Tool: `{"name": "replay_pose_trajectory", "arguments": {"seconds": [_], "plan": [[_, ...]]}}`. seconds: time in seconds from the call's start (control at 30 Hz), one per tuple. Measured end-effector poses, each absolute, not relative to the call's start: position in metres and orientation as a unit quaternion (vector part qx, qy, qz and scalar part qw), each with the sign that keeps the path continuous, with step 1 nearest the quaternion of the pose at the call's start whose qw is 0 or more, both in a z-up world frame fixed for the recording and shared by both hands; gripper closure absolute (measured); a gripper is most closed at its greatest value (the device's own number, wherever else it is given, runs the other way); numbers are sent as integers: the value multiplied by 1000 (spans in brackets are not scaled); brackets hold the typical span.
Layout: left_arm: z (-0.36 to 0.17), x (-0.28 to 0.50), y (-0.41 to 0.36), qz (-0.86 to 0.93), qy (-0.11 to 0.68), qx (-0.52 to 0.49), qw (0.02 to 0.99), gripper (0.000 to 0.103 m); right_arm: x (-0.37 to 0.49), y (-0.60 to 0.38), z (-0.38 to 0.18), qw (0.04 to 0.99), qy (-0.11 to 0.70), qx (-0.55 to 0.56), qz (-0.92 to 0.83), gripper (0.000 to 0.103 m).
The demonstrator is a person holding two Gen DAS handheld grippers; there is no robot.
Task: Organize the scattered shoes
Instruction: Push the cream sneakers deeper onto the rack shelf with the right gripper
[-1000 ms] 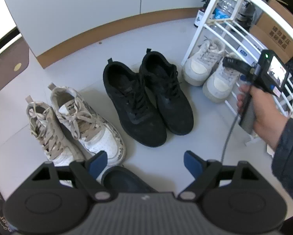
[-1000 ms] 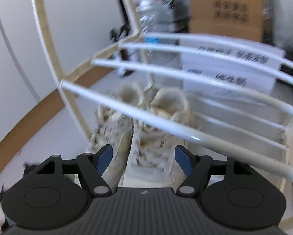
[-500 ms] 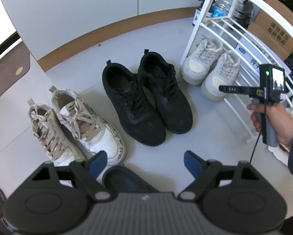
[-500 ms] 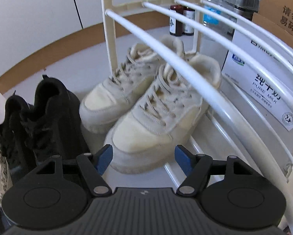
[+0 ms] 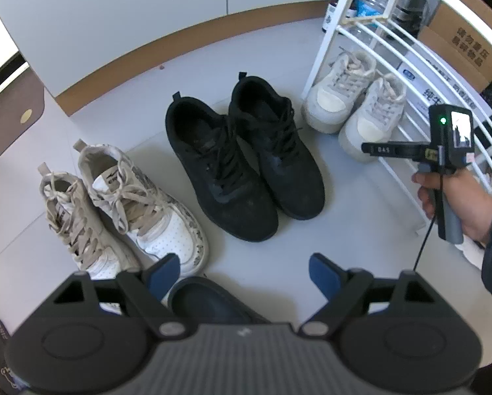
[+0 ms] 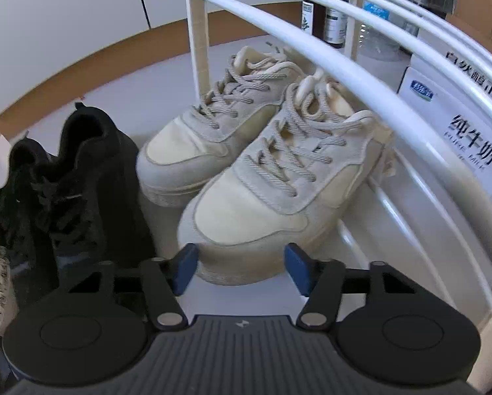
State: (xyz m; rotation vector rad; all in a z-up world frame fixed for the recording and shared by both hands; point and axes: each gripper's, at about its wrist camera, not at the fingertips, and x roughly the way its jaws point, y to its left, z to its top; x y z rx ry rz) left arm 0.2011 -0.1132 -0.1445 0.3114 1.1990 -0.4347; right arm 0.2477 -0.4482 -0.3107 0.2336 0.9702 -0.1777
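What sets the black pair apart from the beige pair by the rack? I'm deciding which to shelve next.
The black pair is dark all over, laces too; the beige pair is pale with cream toe panels and grey laces. The black pair stands on open floor, while the beige pair has its heels under the white rack. The black shoes look longer. Both are laced sneakers, set side by side, toes pointing the same way.

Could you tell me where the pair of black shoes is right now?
The black shoes stand mid-floor in the left wrist view, between the white patterned sneakers and the beige sneakers.
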Motion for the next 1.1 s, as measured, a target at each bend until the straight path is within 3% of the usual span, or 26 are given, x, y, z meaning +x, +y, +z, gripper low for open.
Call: {"name": "replay_pose_trajectory", "arguments": {"seconds": [0.13, 0.33, 0.43, 0.87, 1.1], "plan": [[-145, 201, -115, -205, 558, 145, 791, 16, 251, -449, -309, 880, 448, 130, -88, 71], [-146, 198, -117, -213, 557, 155, 787, 15, 257, -457, -308, 877, 452, 142, -78, 74], [-145, 200, -113, -209, 558, 151, 789, 15, 258, -462, -306, 872, 471, 127, -40, 68], [-146, 200, -119, -213, 560, 155, 785, 15, 249, -439, -326, 843, 531, -84, 30, 57], [-155, 205, -115, -202, 570, 155, 781, 15, 245, -440, -330, 862, 486, -139, 41, 54]]}}
